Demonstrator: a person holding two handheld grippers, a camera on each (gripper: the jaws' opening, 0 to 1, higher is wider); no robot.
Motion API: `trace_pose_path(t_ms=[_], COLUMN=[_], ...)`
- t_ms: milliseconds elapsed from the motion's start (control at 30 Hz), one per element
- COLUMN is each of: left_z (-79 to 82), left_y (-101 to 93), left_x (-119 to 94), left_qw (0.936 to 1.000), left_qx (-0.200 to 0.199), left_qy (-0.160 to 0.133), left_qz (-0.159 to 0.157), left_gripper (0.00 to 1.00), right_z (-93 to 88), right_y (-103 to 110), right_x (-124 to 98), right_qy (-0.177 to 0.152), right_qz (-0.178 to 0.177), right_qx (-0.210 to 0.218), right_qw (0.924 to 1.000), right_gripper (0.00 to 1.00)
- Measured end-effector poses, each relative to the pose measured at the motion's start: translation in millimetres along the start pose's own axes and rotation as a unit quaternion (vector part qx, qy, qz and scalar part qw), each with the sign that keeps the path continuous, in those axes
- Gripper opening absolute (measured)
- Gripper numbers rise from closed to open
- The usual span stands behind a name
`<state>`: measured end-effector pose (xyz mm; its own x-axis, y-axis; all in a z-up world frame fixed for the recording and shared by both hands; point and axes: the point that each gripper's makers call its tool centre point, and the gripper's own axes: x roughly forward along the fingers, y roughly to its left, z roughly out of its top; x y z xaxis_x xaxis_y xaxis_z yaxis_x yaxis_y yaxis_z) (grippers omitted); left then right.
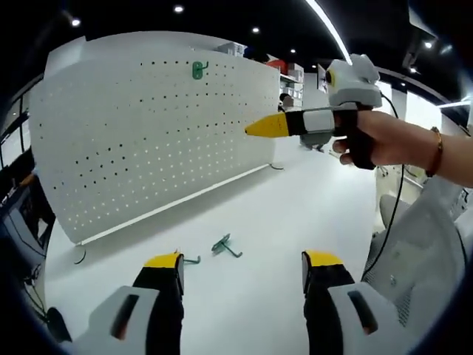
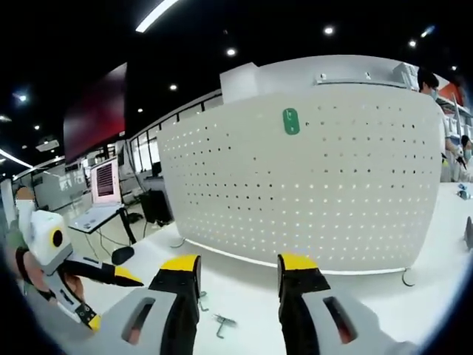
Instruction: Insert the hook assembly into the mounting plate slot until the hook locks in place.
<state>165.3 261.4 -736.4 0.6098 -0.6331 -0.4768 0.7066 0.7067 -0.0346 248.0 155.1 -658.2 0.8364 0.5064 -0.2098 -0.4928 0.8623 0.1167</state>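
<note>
one white pegboard (image 1: pixel 148 133) is standing upright on the white desk (image 1: pixel 281 222), and one green hook (image 1: pixel 197 70) is already hanging near its top edge; it is also showing in the right gripper view (image 2: pixel 291 121). two loose green hooks are lying on the desk in front of the board: one (image 1: pixel 225 245) between the jaws' line of sight, and a second (image 1: pixel 191 259) just beside the left jaw. in the right gripper view two small hooks are lying near the jaws (image 2: pixel 224 323), detail too small to tell. the left claw (image 1: pixel 242 270) is hovering above the desk, jaws apart and holding nothing. the right claw (image 2: pixel 238 275) is likewise spread and empty, pointing at the pegboard (image 2: pixel 310 170); in the left gripper view it (image 1: pixel 267 126) is being held by a hand (image 1: pixel 384 140) and its jaws there cannot be told apart.
</note>
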Motion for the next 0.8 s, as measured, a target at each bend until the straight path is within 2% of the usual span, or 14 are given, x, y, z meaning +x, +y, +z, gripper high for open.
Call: trace_pose_path(t_ms=[133,333,533,800], left_z=[-2.2,-12.9,-18.3,-18.8], left_y=[-2.9,-9.5,-8.2,-5.9], left_x=[4,9,14,20], left_qw=[1.0,0.9996,0.9992,0.9991], left_qx=[0.001,0.009,0.009,0.008], left_qy=[0.006,0.02,0.033,0.034], left_qz=[-0.006,-0.018,-0.021,-0.022], left_gripper=[0.66,0.65,0.65,0.64], right_z=[-11.4,-31.4,-41.6,-50.2], right_y=[4,8,11,15], right_x=[-5,-15,-24,-33], right_qy=[0.009,0.03,0.036,0.038], right_qz=[0.011,0.015,0.019,0.02], right_qx=[-0.005,-0.006,-0.002,0.001], right_qw=[0.9999,0.9994,0.9992,0.9991], right_gripper=[0.49,0.49,0.5,0.51])
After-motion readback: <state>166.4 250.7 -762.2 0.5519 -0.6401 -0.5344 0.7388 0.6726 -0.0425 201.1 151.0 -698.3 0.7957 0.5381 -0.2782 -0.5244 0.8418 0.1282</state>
